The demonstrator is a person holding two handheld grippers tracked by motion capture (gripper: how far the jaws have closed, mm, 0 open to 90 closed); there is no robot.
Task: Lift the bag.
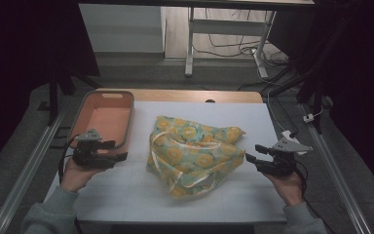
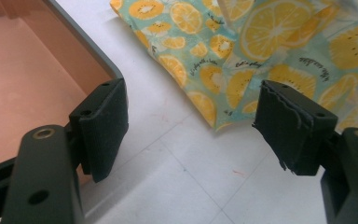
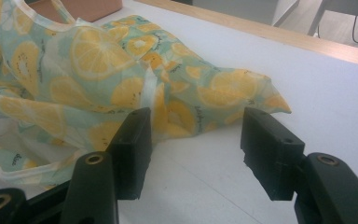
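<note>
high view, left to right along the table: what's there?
left gripper → pink tray → lemon-print bag → right gripper. The tray's near end overlaps the left gripper; its body lies farther back.

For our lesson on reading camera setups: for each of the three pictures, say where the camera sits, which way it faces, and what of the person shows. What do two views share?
High view: above the person's side, facing forward and down on the table; both forearms, left gripper, right gripper.
Left gripper view: rides the left gripper, facing between its open jaws at the tray and the bag's edge.
Right gripper view: rides the right gripper, open jaws facing the bag.
Shared: both gripper views show the lemon-print bag.
</note>
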